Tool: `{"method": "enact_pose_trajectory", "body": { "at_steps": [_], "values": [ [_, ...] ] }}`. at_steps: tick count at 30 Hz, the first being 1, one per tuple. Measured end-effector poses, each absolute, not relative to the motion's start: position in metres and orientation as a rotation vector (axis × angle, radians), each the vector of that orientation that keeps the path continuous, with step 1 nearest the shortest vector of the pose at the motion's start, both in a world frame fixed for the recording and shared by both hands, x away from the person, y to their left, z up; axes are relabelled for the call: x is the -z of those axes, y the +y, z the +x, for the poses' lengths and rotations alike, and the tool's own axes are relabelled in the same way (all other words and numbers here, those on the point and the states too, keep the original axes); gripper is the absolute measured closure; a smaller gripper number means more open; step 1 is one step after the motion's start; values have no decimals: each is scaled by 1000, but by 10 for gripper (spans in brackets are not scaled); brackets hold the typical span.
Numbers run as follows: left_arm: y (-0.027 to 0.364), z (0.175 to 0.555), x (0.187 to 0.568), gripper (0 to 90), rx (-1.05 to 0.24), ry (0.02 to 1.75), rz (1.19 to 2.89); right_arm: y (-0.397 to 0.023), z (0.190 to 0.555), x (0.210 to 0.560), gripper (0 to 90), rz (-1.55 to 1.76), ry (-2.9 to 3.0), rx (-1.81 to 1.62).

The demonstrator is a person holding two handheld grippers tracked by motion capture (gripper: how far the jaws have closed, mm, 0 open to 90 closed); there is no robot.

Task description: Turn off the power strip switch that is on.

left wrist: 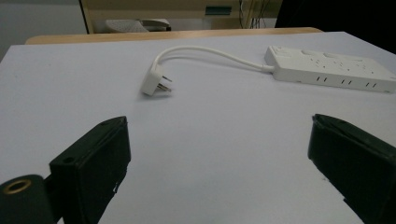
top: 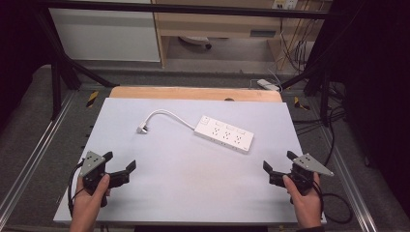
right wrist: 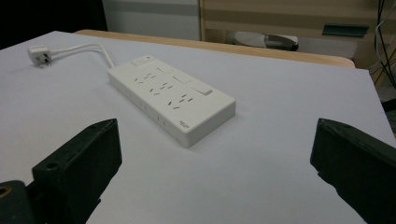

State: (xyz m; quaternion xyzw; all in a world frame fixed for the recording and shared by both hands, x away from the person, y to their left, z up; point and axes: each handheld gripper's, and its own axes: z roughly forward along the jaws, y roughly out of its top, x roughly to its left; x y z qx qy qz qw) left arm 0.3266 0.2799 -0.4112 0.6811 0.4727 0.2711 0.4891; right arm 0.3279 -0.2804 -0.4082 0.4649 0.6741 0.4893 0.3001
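Observation:
A white power strip (top: 224, 134) lies flat on the pale table (top: 183, 188), right of centre; it also appears as the strip (left wrist: 327, 69) and the strip (right wrist: 170, 95). Its short white cable (top: 167, 116) curves left to a white plug (top: 142, 129), also seen as the plug (left wrist: 156, 83) and the plug (right wrist: 39, 54), lying on the table. My left gripper (top: 119, 163) rests near the front left corner, open and holding nothing. My right gripper (top: 279, 162) sits near the front right, open and holding nothing. Both point toward the strip from a distance.
A wooden board edge (top: 193, 93) runs along the table's far side. Beyond it stand a wooden shelf unit (top: 217, 24), a white cabinet (top: 106, 34) and loose cables (top: 295, 43). A black frame post (top: 55, 77) rises at the left. Grey floor surrounds the table.

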Motion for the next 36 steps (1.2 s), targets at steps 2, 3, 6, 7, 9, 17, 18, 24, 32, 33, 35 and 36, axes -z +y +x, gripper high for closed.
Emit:
{"method": "enact_pose_trajectory", "body": {
  "at_steps": [2,3,6,7,9,17,18,24,32,33,35,36],
  "values": [
    [279,327,411,58,-666,1141,1660,-280,327,407,24,1237,1785,-1299],
    [279,327,411,58,-662,1143,1660,-281,327,407,23,1235,1786,-1299],
    [279,327,411,58,-658,1147,1660,-280,327,405,25,1253,1769,-1292],
    [279,326,411,58,-656,1146,1657,-280,327,404,24,1257,1768,-1294],
    [280,325,411,58,-649,1150,1653,-281,328,402,26,1251,1765,-1289],
    [280,321,411,60,-636,1155,1646,-275,328,397,37,1227,1789,-1324],
    [278,320,410,60,-638,1149,1647,-274,328,397,44,1219,1795,-1323],
    [278,322,411,59,-650,1148,1657,-269,329,396,51,1208,1817,-1313],
    [278,322,410,55,-648,1128,1663,-268,338,383,63,1210,1803,-1285],
    [278,322,410,60,-647,1131,1664,-269,340,379,65,1212,1798,-1293],
    [278,323,412,60,-641,1135,1669,-269,343,375,65,1217,1798,-1291],
    [278,323,412,60,-639,1137,1668,-269,343,375,65,1217,1798,-1291]
  ]
}}
